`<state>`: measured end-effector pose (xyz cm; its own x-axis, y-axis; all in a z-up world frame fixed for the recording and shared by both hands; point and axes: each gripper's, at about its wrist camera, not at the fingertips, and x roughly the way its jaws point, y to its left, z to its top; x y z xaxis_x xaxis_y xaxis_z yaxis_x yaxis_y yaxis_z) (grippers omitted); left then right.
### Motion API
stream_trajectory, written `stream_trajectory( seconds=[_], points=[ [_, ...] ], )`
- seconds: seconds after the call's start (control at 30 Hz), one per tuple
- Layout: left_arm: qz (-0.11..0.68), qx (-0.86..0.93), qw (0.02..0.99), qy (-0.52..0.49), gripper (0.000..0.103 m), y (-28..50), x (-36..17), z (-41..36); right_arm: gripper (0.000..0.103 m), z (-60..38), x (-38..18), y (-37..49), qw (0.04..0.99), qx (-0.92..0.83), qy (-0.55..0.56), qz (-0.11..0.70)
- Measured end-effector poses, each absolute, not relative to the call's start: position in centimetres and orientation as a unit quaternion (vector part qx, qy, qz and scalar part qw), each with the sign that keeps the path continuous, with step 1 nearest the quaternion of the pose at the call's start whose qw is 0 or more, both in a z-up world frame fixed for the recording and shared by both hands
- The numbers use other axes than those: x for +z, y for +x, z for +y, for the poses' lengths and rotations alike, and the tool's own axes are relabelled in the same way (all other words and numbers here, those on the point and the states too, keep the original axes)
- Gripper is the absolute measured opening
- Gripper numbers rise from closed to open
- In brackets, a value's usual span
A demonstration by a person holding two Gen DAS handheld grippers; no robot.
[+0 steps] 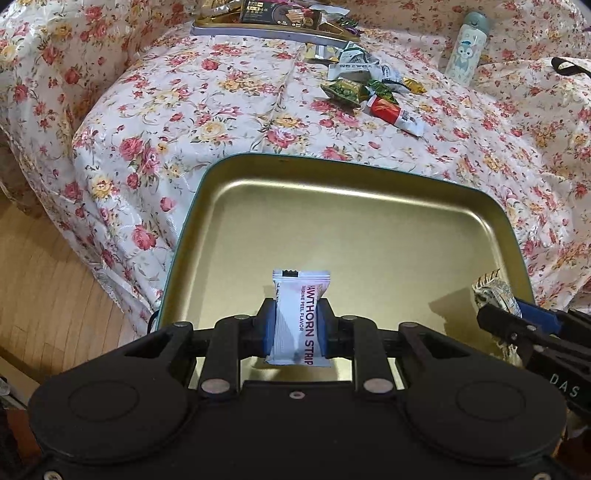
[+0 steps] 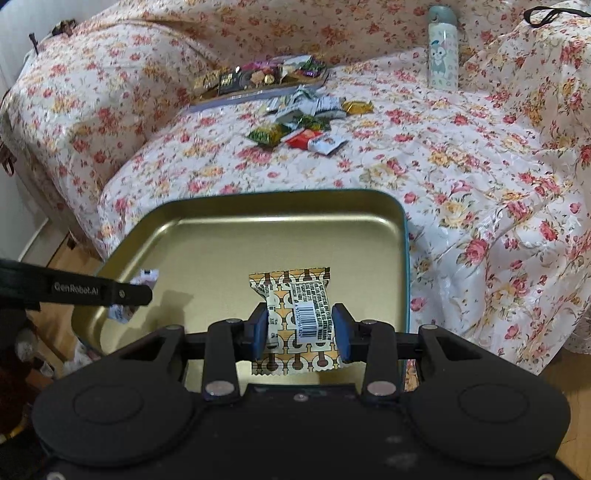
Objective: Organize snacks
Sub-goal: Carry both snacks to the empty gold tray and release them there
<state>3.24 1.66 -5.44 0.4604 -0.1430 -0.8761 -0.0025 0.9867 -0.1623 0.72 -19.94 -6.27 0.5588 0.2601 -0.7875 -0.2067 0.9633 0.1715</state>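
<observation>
A gold metal tray [image 1: 351,229] with a teal rim lies on the floral cloth; both grippers hang over it. My left gripper [image 1: 295,326] is shut on a white hawthorn strip packet [image 1: 297,295], held upright between its blue pads. In the right wrist view that gripper [image 2: 136,295] comes in from the left, its white packet [image 2: 147,276] partly hidden. My right gripper [image 2: 301,330] is shut on a brown-and-white patterned snack packet [image 2: 295,291] with its barcode facing up, above the tray [image 2: 295,236]. From the left wrist view it [image 1: 498,317] appears at the tray's right side with its packet [image 1: 493,291].
Several loose wrapped snacks [image 1: 369,85] [image 2: 303,122] lie in a heap beyond the tray. Farther back stands a second tray [image 1: 273,31] [image 2: 229,99] filled with snacks. A pale bottle [image 1: 467,48] [image 2: 443,51] stands at the back right. Wooden floor [image 1: 37,277] shows at the left.
</observation>
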Motion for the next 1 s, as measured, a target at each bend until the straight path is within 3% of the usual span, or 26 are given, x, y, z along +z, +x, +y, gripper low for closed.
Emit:
stream_trajectory(
  seconds=[1.0],
  points=[
    [0.524,-0.036,0.848,-0.062,0.034,3.24,-5.39,1.55,0.040,-19.69,-6.39,0.63,0.875,0.134,0.025,0.464]
  ],
)
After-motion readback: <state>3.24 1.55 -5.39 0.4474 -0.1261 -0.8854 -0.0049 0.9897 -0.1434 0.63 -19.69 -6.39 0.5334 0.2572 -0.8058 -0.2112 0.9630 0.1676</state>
